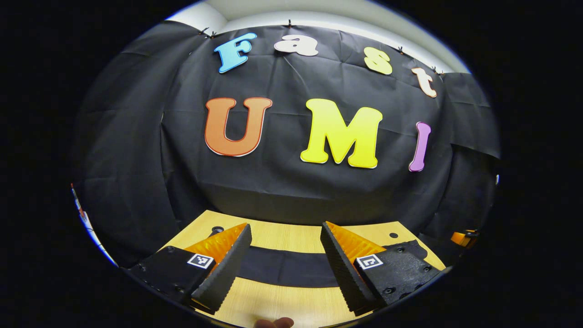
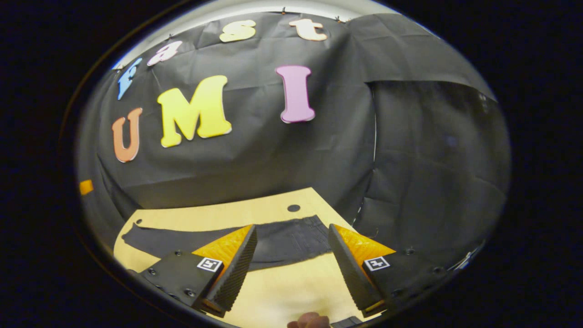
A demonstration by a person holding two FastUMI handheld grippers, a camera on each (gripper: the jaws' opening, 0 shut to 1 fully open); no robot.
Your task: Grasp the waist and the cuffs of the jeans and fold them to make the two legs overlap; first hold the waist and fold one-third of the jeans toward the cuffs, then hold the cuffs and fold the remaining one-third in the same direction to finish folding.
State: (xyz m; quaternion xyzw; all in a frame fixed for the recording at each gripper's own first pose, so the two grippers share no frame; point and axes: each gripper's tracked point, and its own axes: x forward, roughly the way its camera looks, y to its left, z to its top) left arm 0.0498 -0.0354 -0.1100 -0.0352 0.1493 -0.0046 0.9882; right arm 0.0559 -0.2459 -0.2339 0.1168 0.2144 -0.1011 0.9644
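Note:
Dark jeans (image 1: 284, 266) lie flat across the light wooden table (image 1: 282, 232), stretched from left to right. In the right gripper view the jeans (image 2: 278, 241) show a wider stitched end at the right and a narrow end at the far left. My left gripper (image 1: 284, 243) hovers above the table in front of the jeans, open, with nothing between its fingers. My right gripper (image 2: 291, 246) hangs open too, above the wide end of the jeans, and touches nothing.
The table (image 2: 273, 296) has a round hole (image 2: 294, 208) near its back right corner and another hole (image 1: 393, 235) in the left gripper view. The black cloth wall stands right behind it. A fingertip (image 1: 273, 323) shows at the bottom edge.

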